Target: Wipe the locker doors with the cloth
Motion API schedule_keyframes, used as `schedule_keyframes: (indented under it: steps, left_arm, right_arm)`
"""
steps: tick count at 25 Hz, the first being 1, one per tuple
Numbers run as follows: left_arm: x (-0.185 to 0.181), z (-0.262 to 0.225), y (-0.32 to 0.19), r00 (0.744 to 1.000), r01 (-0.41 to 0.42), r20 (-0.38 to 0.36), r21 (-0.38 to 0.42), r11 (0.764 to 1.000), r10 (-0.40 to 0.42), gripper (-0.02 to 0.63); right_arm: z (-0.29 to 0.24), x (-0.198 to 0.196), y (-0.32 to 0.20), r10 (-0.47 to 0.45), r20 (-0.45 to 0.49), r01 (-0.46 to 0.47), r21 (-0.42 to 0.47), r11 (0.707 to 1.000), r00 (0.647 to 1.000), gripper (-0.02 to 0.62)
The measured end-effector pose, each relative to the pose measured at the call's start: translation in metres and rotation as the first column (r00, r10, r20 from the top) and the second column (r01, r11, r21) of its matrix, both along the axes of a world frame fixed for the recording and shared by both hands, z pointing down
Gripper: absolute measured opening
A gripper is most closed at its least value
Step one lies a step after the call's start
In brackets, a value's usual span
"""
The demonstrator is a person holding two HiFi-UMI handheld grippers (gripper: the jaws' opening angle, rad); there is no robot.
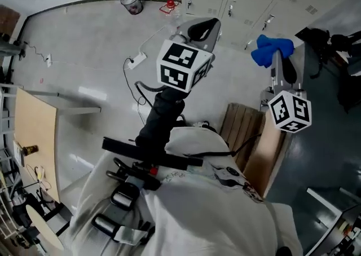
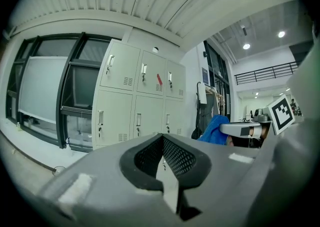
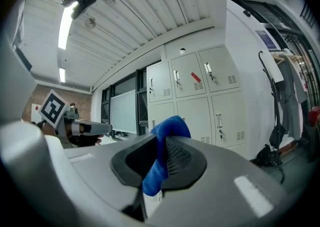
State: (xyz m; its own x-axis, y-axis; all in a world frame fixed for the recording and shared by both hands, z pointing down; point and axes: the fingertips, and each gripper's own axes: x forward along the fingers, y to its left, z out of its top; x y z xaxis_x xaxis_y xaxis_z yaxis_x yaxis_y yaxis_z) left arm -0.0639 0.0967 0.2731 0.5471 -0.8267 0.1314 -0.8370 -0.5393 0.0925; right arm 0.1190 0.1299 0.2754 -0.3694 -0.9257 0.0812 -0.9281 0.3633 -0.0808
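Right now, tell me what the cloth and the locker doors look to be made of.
Cloth: soft, fuzzy blue fabric, probably microfibre or terry; it bunches and folds limply and has a matte nap. Locker doors: likely painted sheet metal with a smooth off-white finish and a slight sheen; the punched vent slots and metal-looking handles suggest steel, though paint hides the base.

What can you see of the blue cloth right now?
The blue cloth looks soft and fuzzy, bunched into a crumpled wad. The jaws of the right gripper pinch it, a lump sticking out past them and a tail hanging below. It is in the air, apart from the pale metal lockers; nothing else touches it.
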Motion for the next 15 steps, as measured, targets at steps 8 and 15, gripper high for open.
schedule_keyframes:
  steps: [8, 15]
  left_arm:
    - [-0.028, 0.019, 0.019, 1.0, 0.008, -0.008, -0.018, 1.0, -0.008, -0.002]
    - [-0.054, 0.028, 0.022, 1.0, -0.026, -0.014, 0.016, 1.0, 0.026, -0.002]
  right_arm:
    - [0.006, -0.012, 0.007, 0.006, -0.003, -0.006, 0.006, 1.0, 1.0, 0.034]
    - [0.016, -0.041, 0.017, 0.031, -0.023, -0.031, 0.021, 0.999, 0.999, 0.034]
